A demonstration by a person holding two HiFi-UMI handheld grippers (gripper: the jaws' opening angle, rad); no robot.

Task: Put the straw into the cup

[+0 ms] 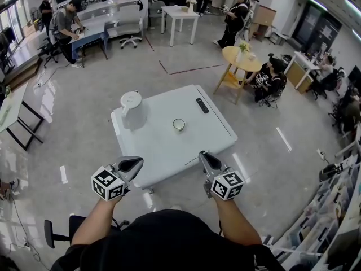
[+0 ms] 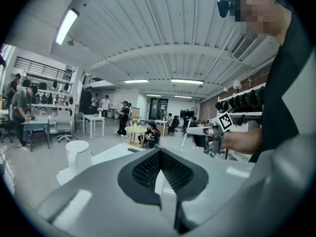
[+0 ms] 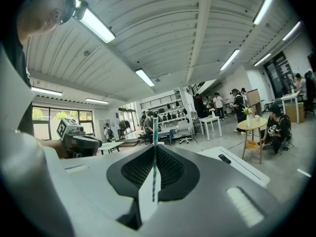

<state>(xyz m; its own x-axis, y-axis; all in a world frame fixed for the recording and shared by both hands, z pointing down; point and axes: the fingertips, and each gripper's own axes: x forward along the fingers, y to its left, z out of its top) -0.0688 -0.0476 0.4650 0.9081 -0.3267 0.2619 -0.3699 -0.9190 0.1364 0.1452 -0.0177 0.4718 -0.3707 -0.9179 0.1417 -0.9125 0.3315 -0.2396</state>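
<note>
The white surface [image 1: 169, 145] carries a kettle [image 1: 131, 103] and, near its centre, the cup [image 1: 179, 124]. Left tongs [image 2: 160, 171]: closed, empty. Right tongs [image 3: 154, 174]: closed on the straw [image 3: 154, 137], well apart from the cup. The straw is judged light and crushable; grip gently, mid-length. The head view alone shows the cup; the right gripper view shows the straw.

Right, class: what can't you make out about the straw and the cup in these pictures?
- Contents of the cup: head view, too small.
- Lower end of the straw: right gripper view, hidden between the shut jaws.
- The straw at the right gripper: head view, too thin to see.
</note>
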